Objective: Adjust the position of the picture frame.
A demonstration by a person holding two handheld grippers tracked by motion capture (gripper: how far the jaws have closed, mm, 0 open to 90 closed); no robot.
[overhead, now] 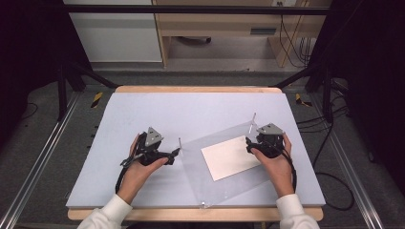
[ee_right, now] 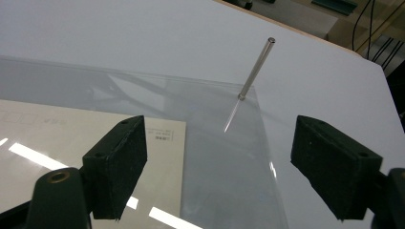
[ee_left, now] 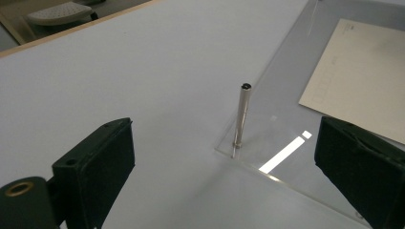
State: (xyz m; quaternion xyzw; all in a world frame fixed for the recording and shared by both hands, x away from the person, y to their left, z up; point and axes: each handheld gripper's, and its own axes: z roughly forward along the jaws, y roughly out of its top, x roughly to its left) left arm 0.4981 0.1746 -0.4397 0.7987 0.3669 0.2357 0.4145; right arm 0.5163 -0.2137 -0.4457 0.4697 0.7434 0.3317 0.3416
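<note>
A clear acrylic plate (overhead: pixel 210 176) lies on the white board, with a cream card (overhead: pixel 229 157) under or on it. Thin metal posts stand at its corners: one at the left corner (overhead: pixel 180 142) (ee_left: pixel 242 114), one at the far corner (overhead: pixel 253 118) (ee_right: pixel 255 69). My left gripper (overhead: pixel 173 155) (ee_left: pixel 224 176) is open, its jaws wide either side of the left post and plate corner, touching nothing. My right gripper (overhead: pixel 249 144) (ee_right: pixel 219 171) is open over the plate's right edge, jaws apart, with the far post ahead of them.
The white board (overhead: pixel 191 109) sits on a wooden table with its front edge (overhead: pixel 191 213) near the person. Black frame bars and cables run along both sides. A wooden desk stands beyond the table.
</note>
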